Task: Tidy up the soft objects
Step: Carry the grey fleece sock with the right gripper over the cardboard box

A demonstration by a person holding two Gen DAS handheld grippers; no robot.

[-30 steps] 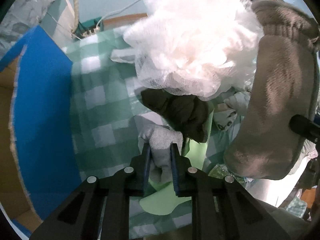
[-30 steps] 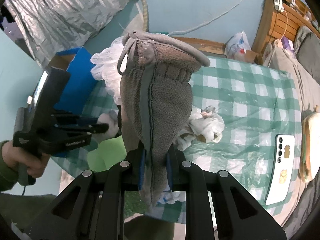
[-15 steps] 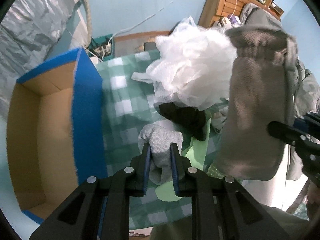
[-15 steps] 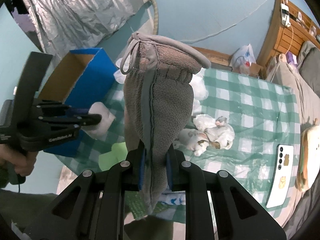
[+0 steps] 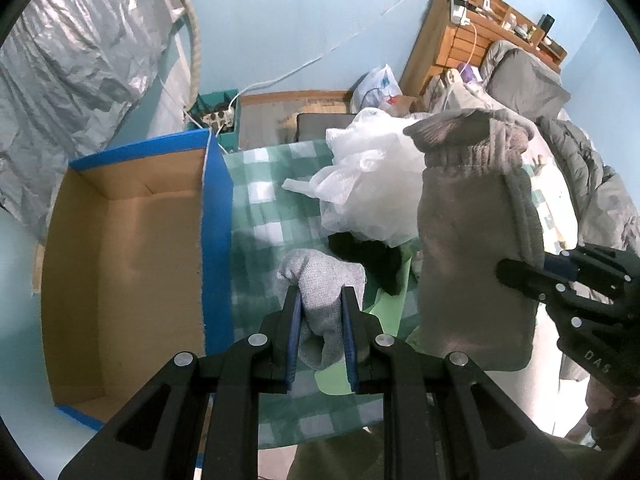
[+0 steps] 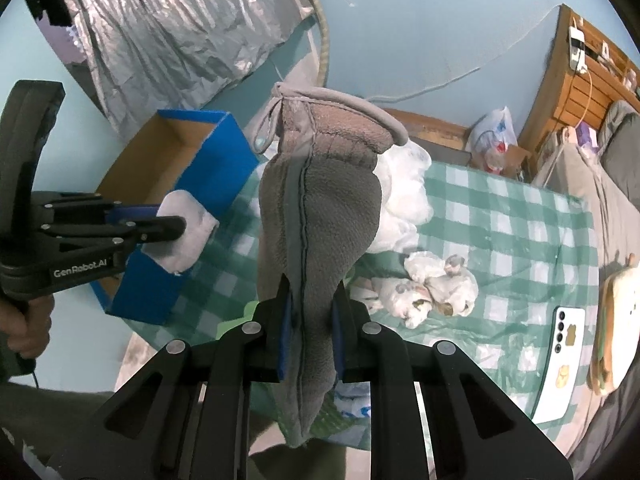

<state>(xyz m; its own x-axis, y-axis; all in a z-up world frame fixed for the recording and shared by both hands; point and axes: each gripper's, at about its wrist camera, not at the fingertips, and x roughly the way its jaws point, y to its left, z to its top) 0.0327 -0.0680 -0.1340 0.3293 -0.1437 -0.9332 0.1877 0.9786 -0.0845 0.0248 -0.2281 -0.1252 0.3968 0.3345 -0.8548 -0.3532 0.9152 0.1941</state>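
My left gripper (image 5: 320,300) is shut on a light grey knitted sock (image 5: 322,280) and holds it above the checked cloth, just right of the open blue cardboard box (image 5: 216,240). It also shows in the right wrist view (image 6: 176,228), with the sock (image 6: 184,232) in front of the box (image 6: 208,160). My right gripper (image 6: 308,296) is shut on a brown-grey fleece glove (image 6: 320,216), held upright in the air; the glove (image 5: 472,248) shows at the right in the left wrist view. A white mesh sponge (image 5: 368,184) and a black cloth (image 5: 368,252) lie on the table.
The table has a green checked cloth (image 6: 500,208). On it lie small white plush toys (image 6: 432,284), a green sheet (image 5: 392,304) and a white phone (image 6: 560,360). A silver foil curtain hangs at the left. A wooden shelf and a bed stand at the right.
Both grippers have risen and pulled back from the table with their items. The blue box's inside has come into view at the left. The sponge now lies farther away.
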